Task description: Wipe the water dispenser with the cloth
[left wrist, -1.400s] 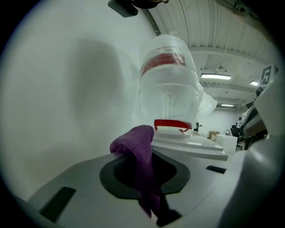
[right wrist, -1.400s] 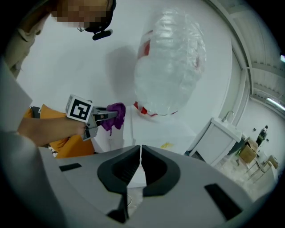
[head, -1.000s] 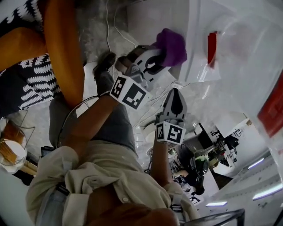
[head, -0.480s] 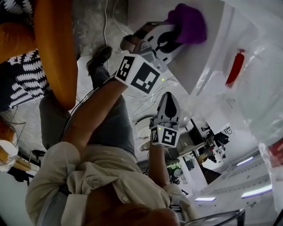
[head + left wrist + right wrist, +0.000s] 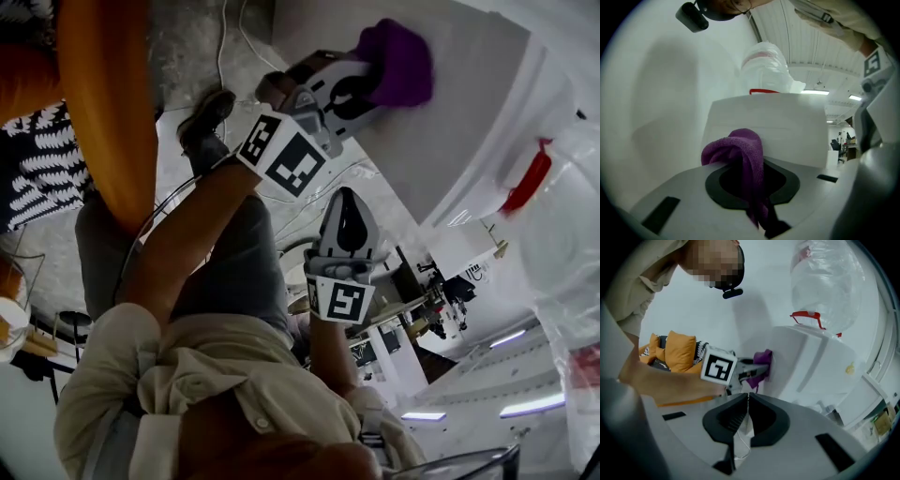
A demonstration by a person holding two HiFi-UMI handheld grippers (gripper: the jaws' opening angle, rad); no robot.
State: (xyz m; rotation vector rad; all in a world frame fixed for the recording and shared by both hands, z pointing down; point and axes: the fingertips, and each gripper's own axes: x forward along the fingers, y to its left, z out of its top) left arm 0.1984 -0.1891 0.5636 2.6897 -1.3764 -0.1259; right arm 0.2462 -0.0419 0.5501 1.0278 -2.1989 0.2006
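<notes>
The white water dispenser (image 5: 473,112) fills the top right of the head view, its plastic-wrapped bottle (image 5: 572,244) seated on a red ring (image 5: 530,183). My left gripper (image 5: 367,82) is shut on a purple cloth (image 5: 398,61) and presses it flat against the dispenser's side panel. In the left gripper view the cloth (image 5: 740,154) bulges from the jaws against the white panel (image 5: 764,124). My right gripper (image 5: 343,208) hangs shut and empty below the left arm, apart from the dispenser. The right gripper view shows its own jaws (image 5: 747,401) together, with the cloth (image 5: 763,363) on the dispenser (image 5: 811,366) beyond.
An orange cushion (image 5: 108,103) and a black-and-white patterned one (image 5: 42,178) lie at the left. White cables (image 5: 230,56) trail over the grey floor by the person's shoe (image 5: 206,117). Desks and chairs (image 5: 441,291) stand farther off.
The left gripper has slid the cloth along the dispenser's side panel, away from the red ring and bottle. The right gripper has stayed shut beside it. The head view has shifted.
</notes>
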